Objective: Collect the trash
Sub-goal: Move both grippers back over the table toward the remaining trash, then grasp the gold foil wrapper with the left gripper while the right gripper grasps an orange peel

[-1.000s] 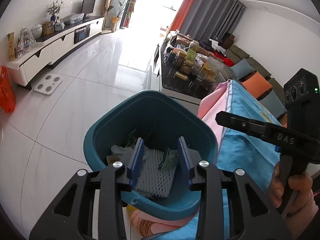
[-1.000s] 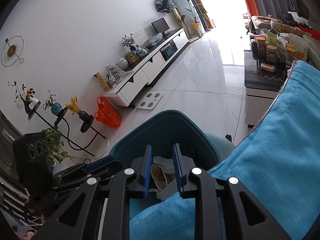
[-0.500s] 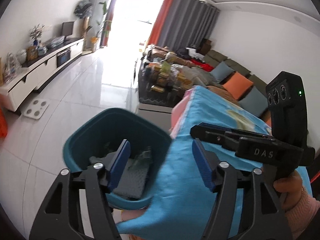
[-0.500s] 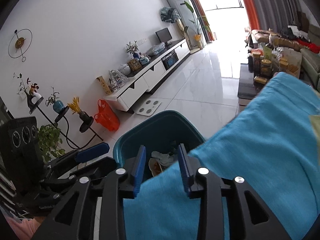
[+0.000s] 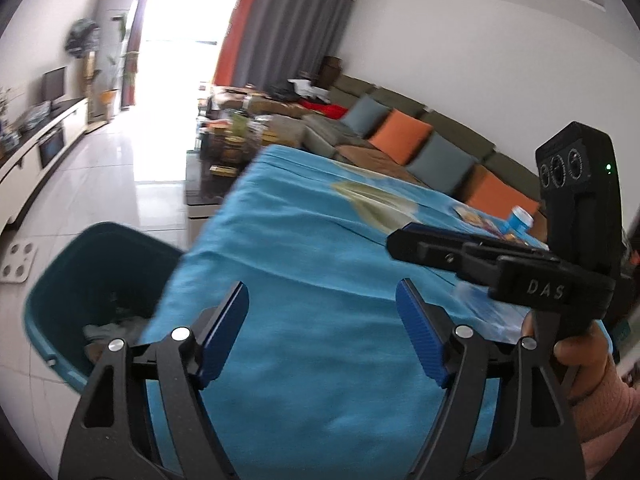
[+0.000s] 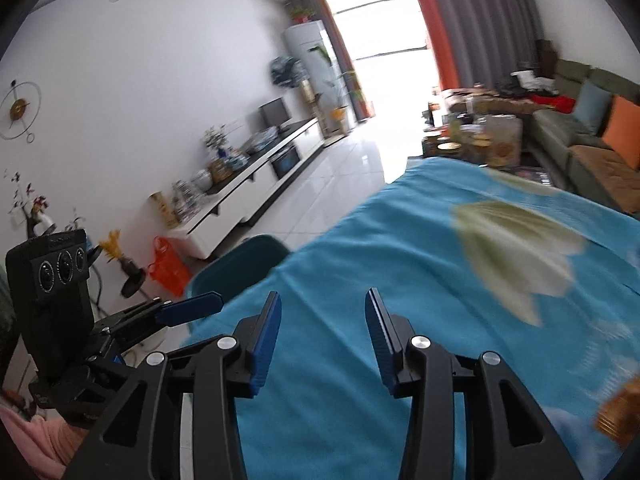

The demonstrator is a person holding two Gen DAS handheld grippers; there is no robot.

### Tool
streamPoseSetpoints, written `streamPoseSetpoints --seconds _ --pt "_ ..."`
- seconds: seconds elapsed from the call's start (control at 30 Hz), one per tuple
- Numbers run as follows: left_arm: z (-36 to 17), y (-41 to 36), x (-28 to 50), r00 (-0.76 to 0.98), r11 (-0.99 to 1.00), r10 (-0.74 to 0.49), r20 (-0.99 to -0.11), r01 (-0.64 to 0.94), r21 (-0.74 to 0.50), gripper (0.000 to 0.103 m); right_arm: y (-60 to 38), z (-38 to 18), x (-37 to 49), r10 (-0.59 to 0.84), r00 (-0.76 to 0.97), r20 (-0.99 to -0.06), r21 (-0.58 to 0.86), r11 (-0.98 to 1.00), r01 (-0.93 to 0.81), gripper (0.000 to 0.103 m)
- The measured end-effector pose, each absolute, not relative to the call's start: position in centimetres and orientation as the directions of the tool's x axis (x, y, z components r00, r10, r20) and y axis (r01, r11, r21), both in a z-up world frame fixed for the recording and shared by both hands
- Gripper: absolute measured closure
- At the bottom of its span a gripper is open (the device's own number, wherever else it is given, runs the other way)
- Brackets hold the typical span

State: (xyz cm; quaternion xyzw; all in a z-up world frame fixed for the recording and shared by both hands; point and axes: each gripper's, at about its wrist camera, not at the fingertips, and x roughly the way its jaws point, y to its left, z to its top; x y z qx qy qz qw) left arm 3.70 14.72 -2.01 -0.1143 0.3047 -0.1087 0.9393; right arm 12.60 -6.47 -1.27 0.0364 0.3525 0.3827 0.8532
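— While both claws are swung over the blue-covered table (image 5: 320, 288), what is held?
— Nothing: the left claw (image 5: 322, 332), jaws just opened wide, and the right claw (image 6: 322, 344), jaws just parted about halfway, are seen empty.
— And the trash?
— Scraps are seen in the teal bin (image 5: 80, 276), lower left; a blue can (image 5: 522, 216) at right may be fetched next.

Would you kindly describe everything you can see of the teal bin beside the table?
The teal bin is a smooth, plastic-looking tub with a rounded rim, standing upright on the white tiled floor by the edge of the table's blue cloth, which hides its near side. Crumpled pale trash lies at its bottom. Neither gripper touches it. The right wrist view shows only a part of its rim.
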Motion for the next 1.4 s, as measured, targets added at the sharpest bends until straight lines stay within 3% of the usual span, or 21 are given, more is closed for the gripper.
streamPoseSetpoints --seconds 0.7,1.4 --pt "-3.2 -2.1 9.9 0.617 0.864 -0.476 -0.627 0.462 -0.201 0.03 -24.7 -3.0 10.5 0.453 0.682 -0.574 0.335 0.89 -0.31 0.062" --pt "-5.3 -9.9 15.3 0.507 0.831 -0.475 -0.719 0.526 -0.179 0.049 -30.8 -6.4 11.2 0.387 0.687 -0.615 0.369 0.911 -0.183 0.062"
